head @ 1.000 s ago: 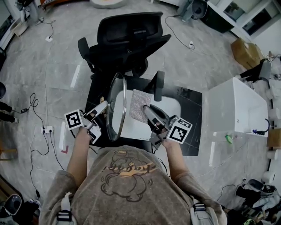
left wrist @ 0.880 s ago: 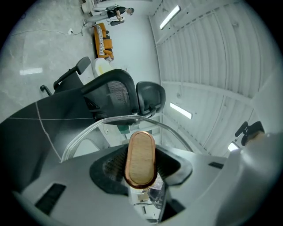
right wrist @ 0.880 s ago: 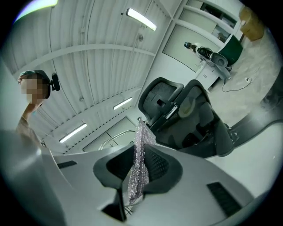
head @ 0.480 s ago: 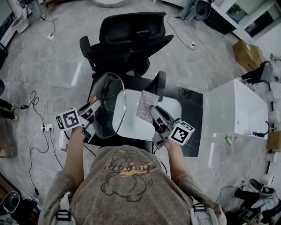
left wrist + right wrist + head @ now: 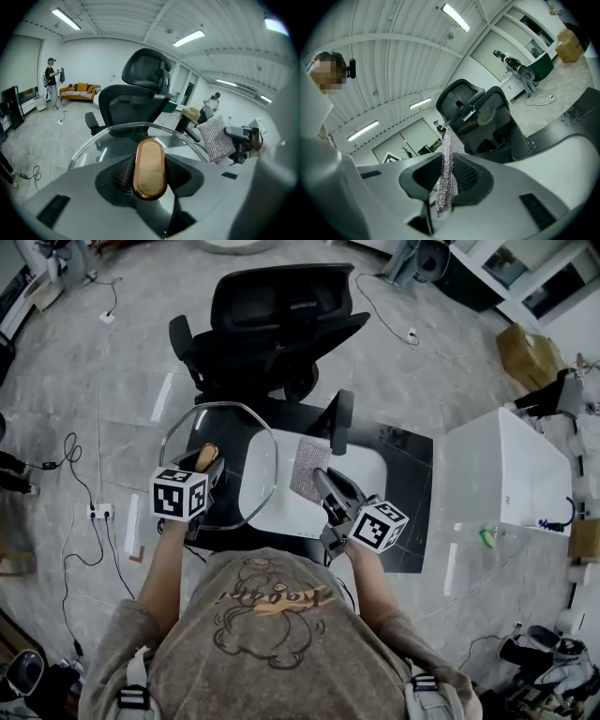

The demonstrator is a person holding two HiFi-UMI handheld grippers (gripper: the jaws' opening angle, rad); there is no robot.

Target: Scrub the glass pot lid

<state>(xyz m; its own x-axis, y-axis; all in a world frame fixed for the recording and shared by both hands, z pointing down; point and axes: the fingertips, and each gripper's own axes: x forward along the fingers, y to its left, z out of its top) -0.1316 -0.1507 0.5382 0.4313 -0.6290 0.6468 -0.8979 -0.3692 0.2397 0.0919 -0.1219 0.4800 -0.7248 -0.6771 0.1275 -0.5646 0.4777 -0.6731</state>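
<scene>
My left gripper (image 5: 207, 463) is shut on the oval wooden knob (image 5: 149, 168) of the glass pot lid (image 5: 217, 465). The lid lies nearly flat, its metal rim over the table's left side and the white tray's (image 5: 364, 463) left edge. In the left gripper view the knob fills the gap between the jaws, with the glass lid (image 5: 108, 140) spreading out beyond it. My right gripper (image 5: 320, 476) is shut on a silver mesh scrub cloth (image 5: 309, 465), which hangs over the tray to the right of the lid and apart from it. The cloth (image 5: 448, 173) is pinched edge-on between the jaws.
The black table (image 5: 408, 484) carries the white tray. A black office chair (image 5: 272, 324) stands right behind the table. A white box (image 5: 506, 474) stands to the right, and cables (image 5: 84, 521) lie on the floor at the left. People stand far off in the room.
The lid has swung left from standing edge-on over the tray to lying nearly flat. My left gripper rolled with it, marker cube now facing up. The right gripper and cloth shifted only slightly.
</scene>
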